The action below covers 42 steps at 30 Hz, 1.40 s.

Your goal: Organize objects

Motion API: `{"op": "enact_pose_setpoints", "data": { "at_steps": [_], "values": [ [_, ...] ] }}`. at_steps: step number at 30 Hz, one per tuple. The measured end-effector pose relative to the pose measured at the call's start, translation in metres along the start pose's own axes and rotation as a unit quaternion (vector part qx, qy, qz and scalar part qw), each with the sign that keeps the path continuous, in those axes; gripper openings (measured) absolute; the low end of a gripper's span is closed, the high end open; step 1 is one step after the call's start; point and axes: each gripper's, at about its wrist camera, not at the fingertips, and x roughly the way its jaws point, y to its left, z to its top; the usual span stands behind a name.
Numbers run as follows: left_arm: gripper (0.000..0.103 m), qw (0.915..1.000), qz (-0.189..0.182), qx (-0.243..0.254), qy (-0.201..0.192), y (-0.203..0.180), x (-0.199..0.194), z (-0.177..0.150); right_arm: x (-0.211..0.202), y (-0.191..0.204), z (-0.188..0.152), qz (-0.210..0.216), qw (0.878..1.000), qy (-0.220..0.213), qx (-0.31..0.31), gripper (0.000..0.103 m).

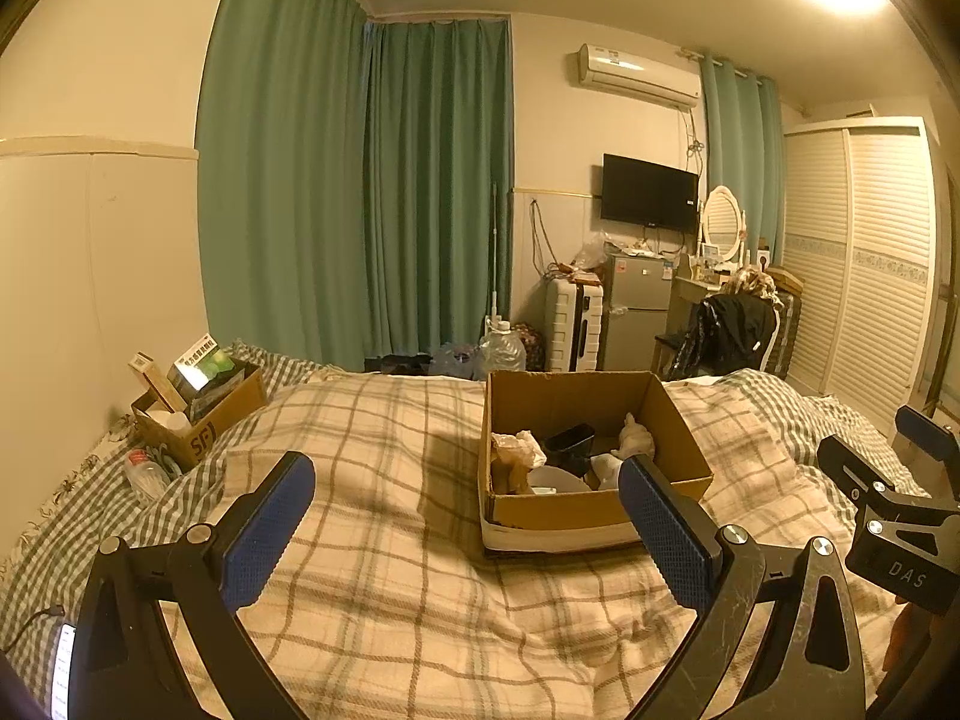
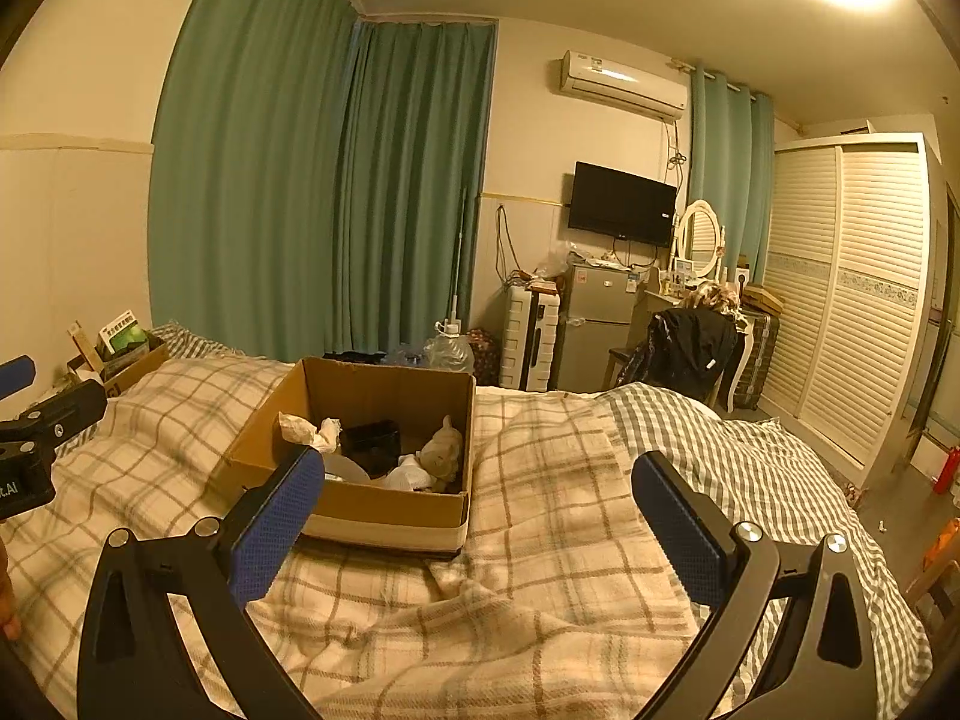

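Observation:
An open cardboard box [image 1: 684, 420] sits on the plaid blanket [image 1: 390, 480] of a bed; it also shows in the right wrist view [image 2: 384, 507]. Inside lie crumpled paper [image 1: 519, 444], a black container [image 2: 372, 441], a small plush toy [image 2: 441, 450] and a white dish [image 2: 345, 468]. My left gripper [image 1: 468, 492] is open and empty, above the blanket in front of the box. My right gripper [image 2: 480, 501] is open and empty, to the right of the box front. The right gripper also shows at the right edge of the left wrist view [image 1: 888, 480].
A second cardboard box [image 1: 204, 414] with packets stands at the bed's left by the wall, a plastic bottle [image 1: 144, 474] beside it. Beyond the bed are green curtains [image 1: 360, 192], a water jug [image 1: 501, 348], a suitcase, a small fridge [image 1: 639, 312], a chair with clothes and a wardrobe [image 1: 864, 264].

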Motion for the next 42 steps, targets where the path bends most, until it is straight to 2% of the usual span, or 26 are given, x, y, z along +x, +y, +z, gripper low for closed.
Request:
{"op": "enact_pose_setpoints", "data": {
  "at_steps": [42],
  "values": [
    [0.103, 0.9999, 0.012, 0.006, -0.002, -0.0032, -0.0016, -0.0009, 0.0048, 0.0017, -0.0045, -0.002, 1.000, 0.010, 0.000, 0.103]
  ]
}}
